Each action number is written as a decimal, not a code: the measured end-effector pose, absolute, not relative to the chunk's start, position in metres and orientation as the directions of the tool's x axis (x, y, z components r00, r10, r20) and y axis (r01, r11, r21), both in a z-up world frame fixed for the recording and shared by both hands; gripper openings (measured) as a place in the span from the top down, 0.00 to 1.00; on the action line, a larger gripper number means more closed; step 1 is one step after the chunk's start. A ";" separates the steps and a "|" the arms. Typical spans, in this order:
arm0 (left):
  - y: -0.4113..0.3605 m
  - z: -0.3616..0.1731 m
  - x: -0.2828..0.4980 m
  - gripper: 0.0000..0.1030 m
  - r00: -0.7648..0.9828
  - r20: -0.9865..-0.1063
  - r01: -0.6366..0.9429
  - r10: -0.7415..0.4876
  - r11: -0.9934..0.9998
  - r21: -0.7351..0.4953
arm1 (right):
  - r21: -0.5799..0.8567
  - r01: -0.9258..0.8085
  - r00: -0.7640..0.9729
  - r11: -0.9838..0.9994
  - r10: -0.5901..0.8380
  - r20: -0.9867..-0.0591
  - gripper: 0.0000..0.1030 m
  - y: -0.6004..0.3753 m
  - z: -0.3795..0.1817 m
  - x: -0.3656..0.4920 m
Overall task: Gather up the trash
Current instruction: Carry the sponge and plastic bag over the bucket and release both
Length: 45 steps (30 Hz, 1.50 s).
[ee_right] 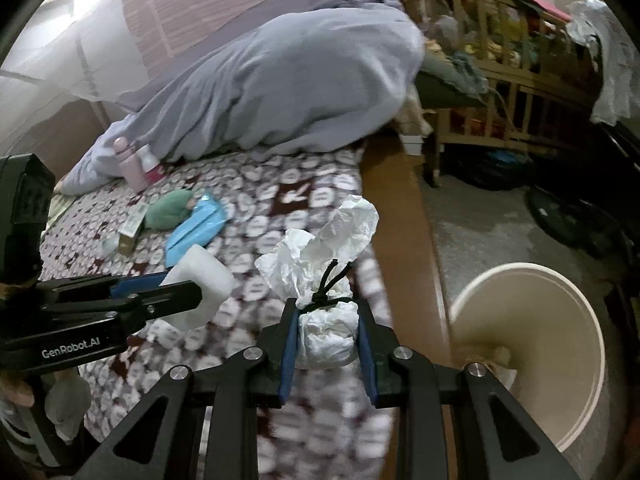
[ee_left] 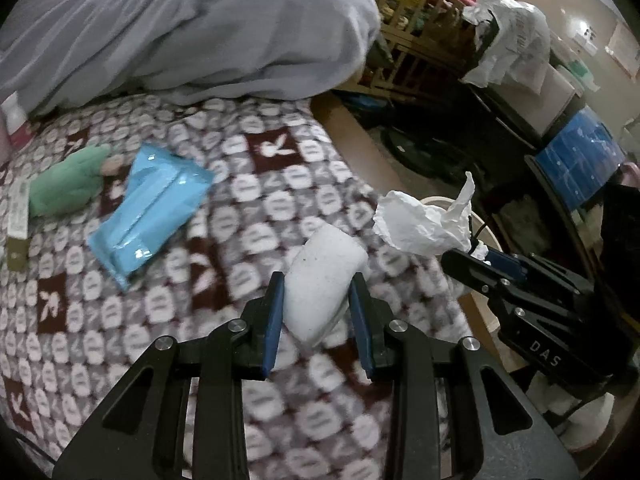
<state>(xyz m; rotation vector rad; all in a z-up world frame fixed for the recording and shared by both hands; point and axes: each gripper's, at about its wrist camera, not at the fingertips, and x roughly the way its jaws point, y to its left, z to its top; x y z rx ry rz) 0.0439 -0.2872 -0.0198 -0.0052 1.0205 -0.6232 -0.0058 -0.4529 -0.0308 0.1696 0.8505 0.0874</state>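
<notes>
My left gripper (ee_left: 318, 286) is shut on a white foam block (ee_left: 322, 280), held above the patterned bed cover (ee_left: 240, 208). The block also shows in the right wrist view (ee_right: 200, 284) in the left gripper (ee_right: 180, 286). My right gripper (ee_right: 328, 316) is shut on a crumpled white tissue bundle (ee_right: 328, 332) with a black hair tie (ee_right: 326, 290) tangled on it. The tissue also shows in the left wrist view (ee_left: 424, 220), in the right gripper (ee_left: 472, 256). A cream waste bin (ee_right: 560, 340) stands on the floor right of the bed edge.
On the bed lie a blue wipes pack (ee_left: 148, 208), a green soft toy (ee_left: 68, 184), a small carton (ee_left: 18, 216) and a pink bottle (ee_right: 128, 164). A grey duvet (ee_left: 192, 28) is piled behind. A wooden crib (ee_right: 500, 64) and clutter stand to the right.
</notes>
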 end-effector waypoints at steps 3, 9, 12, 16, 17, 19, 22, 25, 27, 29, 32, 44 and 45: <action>-0.302 -0.019 0.043 0.72 0.352 -0.793 0.501 -0.498 0.816 -0.290 | 0.186 0.018 0.660 0.982 0.128 -0.740 0.75 -0.467 -0.032 -0.010; -0.335 -0.017 0.042 0.72 0.327 -0.789 0.541 -0.521 0.788 -0.296 | 0.184 0.074 0.664 0.980 0.090 -0.742 0.75 -0.497 -0.033 -0.018; -0.354 -0.016 0.042 0.72 0.304 -0.786 0.559 -0.538 0.769 -0.310 | 0.180 0.114 0.665 0.977 0.060 -0.744 0.75 -0.516 -0.034 -0.024; -0.383 -0.015 0.040 0.72 0.280 -0.780 0.591 -0.559 0.741 -0.319 | 0.171 0.178 0.661 0.969 0.011 -0.750 0.75 -0.544 -0.036 -0.032; -0.389 -0.015 0.040 0.72 0.275 -0.779 0.597 -0.564 0.735 -0.322 | 0.167 0.190 0.660 0.967 0.000 -0.751 0.75 -0.550 -0.037 -0.034; -0.401 -0.015 0.040 0.72 0.261 -0.777 0.605 -0.572 0.724 -0.330 | 0.157 0.214 0.656 0.964 -0.023 -0.755 0.75 -0.560 -0.038 -0.037; -0.417 -0.016 0.042 0.72 0.239 -0.778 0.612 -0.582 0.712 -0.345 | 0.154 0.250 0.649 0.956 -0.047 -0.759 0.75 -0.575 -0.042 -0.041; -0.431 -0.020 0.045 0.72 0.221 -0.782 0.614 -0.582 0.706 -0.352 | 0.160 0.282 0.641 0.946 -0.062 -0.765 0.75 -0.588 -0.048 -0.044; -0.440 -0.022 0.046 0.72 0.209 -0.784 0.617 -0.584 0.701 -0.358 | 0.159 0.301 0.635 0.940 -0.073 -0.769 0.75 -0.595 -0.052 -0.045; -0.448 -0.025 0.046 0.72 0.202 -0.787 0.620 -0.583 0.698 -0.358 | 0.160 0.320 0.629 0.934 -0.083 -0.773 0.75 -0.603 -0.056 -0.047; -0.458 -0.028 0.045 0.71 0.191 -0.790 0.626 -0.583 0.692 -0.360 | 0.168 0.343 0.621 0.924 -0.089 -0.779 0.75 -0.613 -0.060 -0.049; -0.477 -0.040 0.048 0.71 0.168 -0.793 0.632 -0.586 0.681 -0.370 | 0.167 0.396 0.592 0.903 -0.112 -0.798 0.75 -0.629 -0.073 -0.048; -0.477 -0.040 0.049 0.71 0.166 -0.793 0.632 -0.586 0.680 -0.370 | 0.167 0.398 0.591 0.902 -0.113 -0.799 0.75 -0.630 -0.073 -0.048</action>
